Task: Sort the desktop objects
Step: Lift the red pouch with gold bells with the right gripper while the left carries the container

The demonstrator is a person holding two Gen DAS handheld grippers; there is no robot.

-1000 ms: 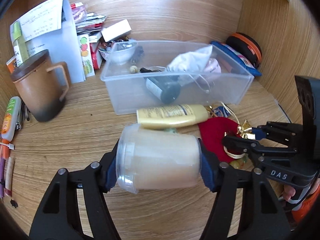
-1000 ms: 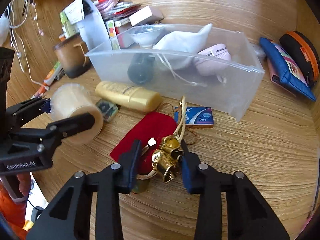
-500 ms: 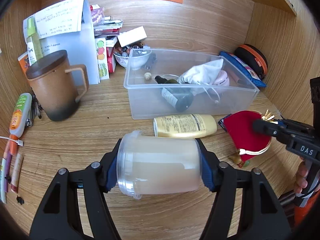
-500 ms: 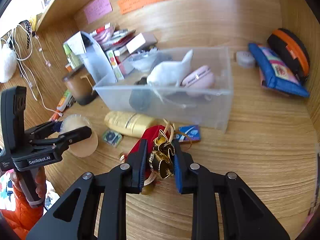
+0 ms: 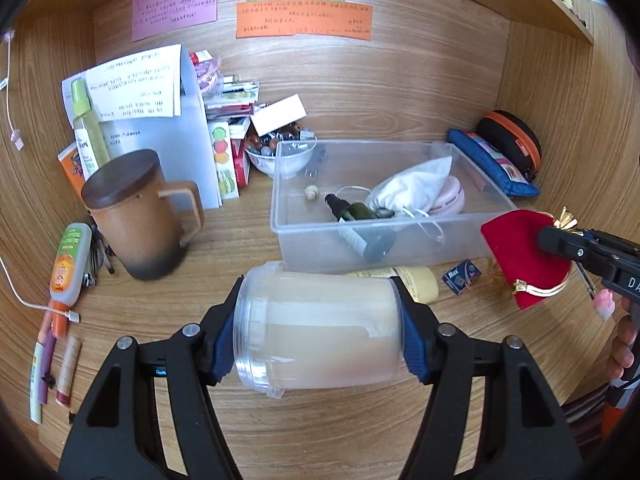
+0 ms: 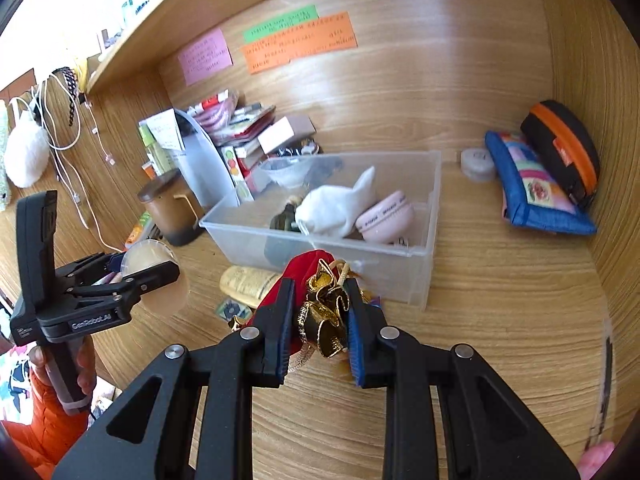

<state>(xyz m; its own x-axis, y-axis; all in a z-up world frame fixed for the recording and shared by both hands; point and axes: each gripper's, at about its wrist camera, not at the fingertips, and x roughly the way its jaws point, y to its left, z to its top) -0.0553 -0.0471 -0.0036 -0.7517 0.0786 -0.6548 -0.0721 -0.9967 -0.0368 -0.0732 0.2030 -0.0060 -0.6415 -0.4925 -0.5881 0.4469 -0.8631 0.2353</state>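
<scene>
1. Left gripper (image 5: 318,326): jaws closed on a clear plastic jar (image 5: 318,322) lying sideways between the blue pads, one pad on the base and one on the lid end. Jar contents pale and cloudy. Jar is held clear above the worktop (image 5: 320,432).
2. Right gripper (image 6: 318,326): jaws clamped on the gold trim at the neck of a red velvet pouch (image 6: 304,270). Pouch hangs off the worktop, in front of the near wall of the clear storage bin (image 6: 430,208). In the left wrist view the same pouch (image 5: 524,256) sits at the far right, beside the bin's right end.
3. Bin contents, as visible: a white cloth bag (image 5: 412,186), a pink round case (image 5: 452,200), a dark dropper bottle (image 5: 356,224).
4. On the worktop just in front of the bin: a yellow tube (image 5: 416,280) lying flat, partly hidden by the jar, and a small blue box (image 5: 460,276) beside it.
5. Left of the bin: brown lidded mug (image 5: 136,216), upright. Behind it, papers and small boxes against the back wall.
6. Right rear corner: blue zip pouch (image 6: 532,184) leaning against a black and orange case (image 6: 564,144).
7. A hand (image 6: 72,364) with an orange sleeve grips the left gripper's handle.
</scene>
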